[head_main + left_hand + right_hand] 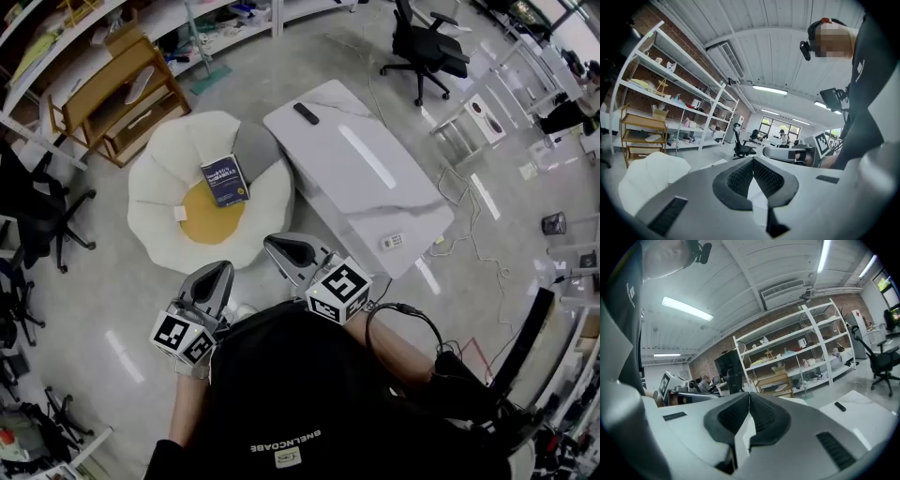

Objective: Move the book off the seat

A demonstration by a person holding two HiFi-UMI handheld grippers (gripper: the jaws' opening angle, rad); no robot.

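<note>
A dark blue book (225, 180) lies flat on a white petal-shaped seat (159, 211), partly over its yellow middle cushion (206, 218). Both grippers are held close to the person's body, short of the seat and apart from the book. The left gripper (217, 272) points up toward the seat's near edge, its jaws shut with nothing between them (752, 161). The right gripper (278, 246) sits beside it to the right, also shut and empty (749, 397). In the left gripper view, a white petal of the seat (649, 176) shows at the lower left.
A long white low table (356, 178) stands right of the seat, with a black remote (306, 113) and a small white keypad (392, 242) on it. A wooden rack (122, 94) stands behind the seat. Black office chairs (427, 47) and floor cables (469, 234) surround.
</note>
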